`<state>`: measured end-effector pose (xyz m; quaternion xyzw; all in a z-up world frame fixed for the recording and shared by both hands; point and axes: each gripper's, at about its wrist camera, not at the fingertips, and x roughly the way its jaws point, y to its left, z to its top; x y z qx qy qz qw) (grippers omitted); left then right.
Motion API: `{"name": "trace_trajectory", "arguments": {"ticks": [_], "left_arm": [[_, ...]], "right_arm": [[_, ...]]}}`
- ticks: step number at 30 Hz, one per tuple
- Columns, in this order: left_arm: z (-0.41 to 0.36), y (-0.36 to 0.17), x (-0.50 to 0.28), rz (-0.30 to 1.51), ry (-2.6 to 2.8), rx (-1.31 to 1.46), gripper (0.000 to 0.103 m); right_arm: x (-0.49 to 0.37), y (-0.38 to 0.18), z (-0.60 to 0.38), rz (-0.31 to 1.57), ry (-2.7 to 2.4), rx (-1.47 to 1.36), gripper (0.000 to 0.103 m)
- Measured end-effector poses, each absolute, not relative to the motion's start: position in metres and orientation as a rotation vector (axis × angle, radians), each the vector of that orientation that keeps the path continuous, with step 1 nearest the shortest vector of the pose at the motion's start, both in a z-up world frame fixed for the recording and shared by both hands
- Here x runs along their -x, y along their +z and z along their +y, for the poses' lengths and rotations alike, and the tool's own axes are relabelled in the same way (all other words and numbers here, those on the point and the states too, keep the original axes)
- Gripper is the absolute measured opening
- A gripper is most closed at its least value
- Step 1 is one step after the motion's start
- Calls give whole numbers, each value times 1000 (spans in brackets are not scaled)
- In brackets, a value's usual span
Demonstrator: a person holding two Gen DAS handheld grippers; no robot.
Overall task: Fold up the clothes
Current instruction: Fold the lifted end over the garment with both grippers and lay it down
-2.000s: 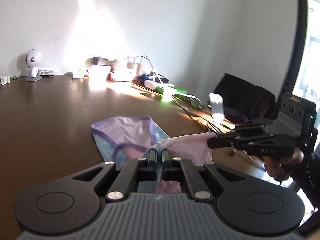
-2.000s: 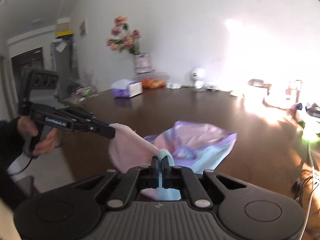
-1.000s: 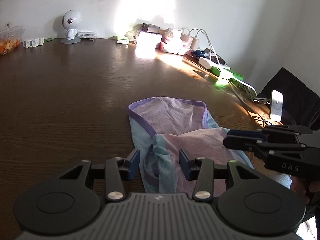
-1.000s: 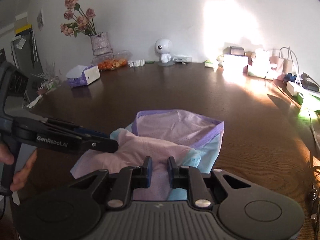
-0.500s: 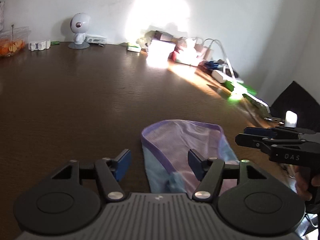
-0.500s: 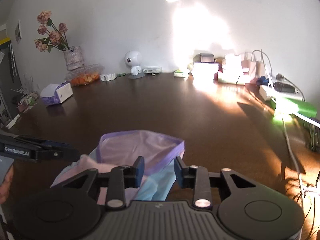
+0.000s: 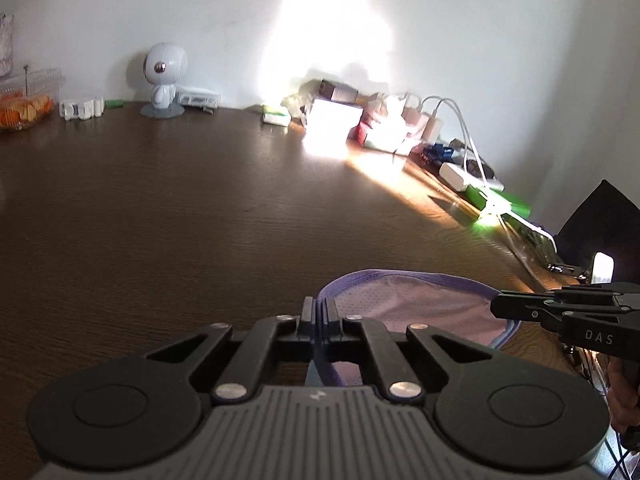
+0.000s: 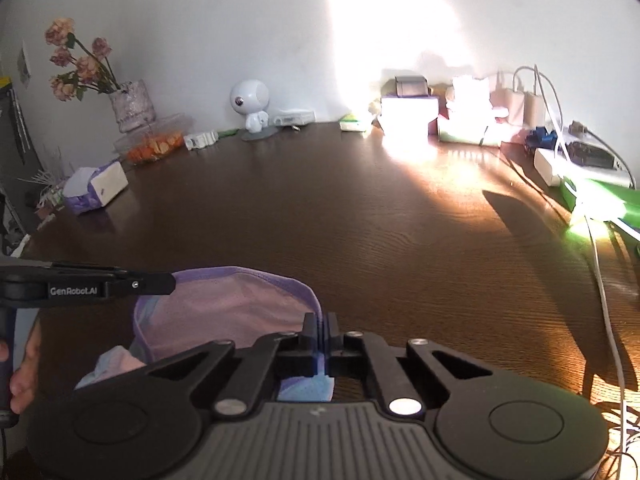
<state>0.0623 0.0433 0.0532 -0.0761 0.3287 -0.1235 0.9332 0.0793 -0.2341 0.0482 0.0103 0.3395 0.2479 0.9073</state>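
Two grippers: both are seen at the near edge of the table (image 7: 168, 216), one at each end of the purple waistband.
Left gripper (image 7: 320, 310): jaws are pressed together, with the purple band of the garment (image 7: 420, 308) pinched at its left corner.
Right gripper (image 8: 320, 326): jaws are likewise brought together, with the band's right corner clamped between them.
Garment: pink mesh with purple trim and pale blue panels, spread between the two grippers on the near part of the table; whether it is lifted clear of the wood cannot be told.
Hands: a hand (image 8: 22, 364) is seen wrapped on the left gripper's handle, at the left edge of the right wrist view.
Far side of the table: a white robot figurine (image 7: 162, 76) is stood by the wall, and boxes are washed out by sun glare to its right.
Left of the figurine: a vase of dried flowers (image 8: 130, 106) and a tissue box (image 8: 96, 188) are placed.
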Motion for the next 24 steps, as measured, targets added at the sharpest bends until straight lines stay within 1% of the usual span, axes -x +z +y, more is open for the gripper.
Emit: {"name": "trace_trajectory", "arguments": {"ticks": [3, 5, 9, 11, 13, 14, 15, 16, 17, 18, 21, 23, 24], "left_arm": [[42, 62, -19, 585, -235, 98, 3], [34, 56, 11, 577, -201, 33, 3], [18, 31, 53, 621, -178, -79, 3], [19, 28, 66, 639, -165, -77, 5], [28, 39, 73, 624, -180, -3, 8], [29, 46, 70, 601, -186, 15, 12], [30, 53, 68, 578, -191, 34, 17], [31, 59, 65, 556, -197, 50, 20], [25, 61, 58, 538, -211, 45, 27], [17, 59, 49, 540, -230, 41, 30], [-5, 43, 23, 636, -296, 3, 30], [-13, 29, 25, 671, -304, -68, 31], [-9, 25, 32, 665, -302, -80, 33]], "right_arm": [[-46, 63, -243, 650, 575, 13, 2], [-19, 63, -246, 631, 610, 69, 2], [25, 42, -244, 699, 641, 189, 2], [39, 31, -242, 745, 627, 251, 3], [50, 37, -246, 731, 629, 252, 6], [55, 44, -249, 705, 637, 233, 9], [55, 52, -249, 671, 648, 199, 14], [54, 60, -249, 636, 659, 161, 22], [48, 64, -244, 614, 665, 133, 23], [41, 67, -238, 594, 670, 108, 23], [8, 54, -208, 624, 644, 52, 22], [-7, 39, -198, 694, 624, 22, 21], [-6, 32, -199, 716, 618, 21, 21]]}}
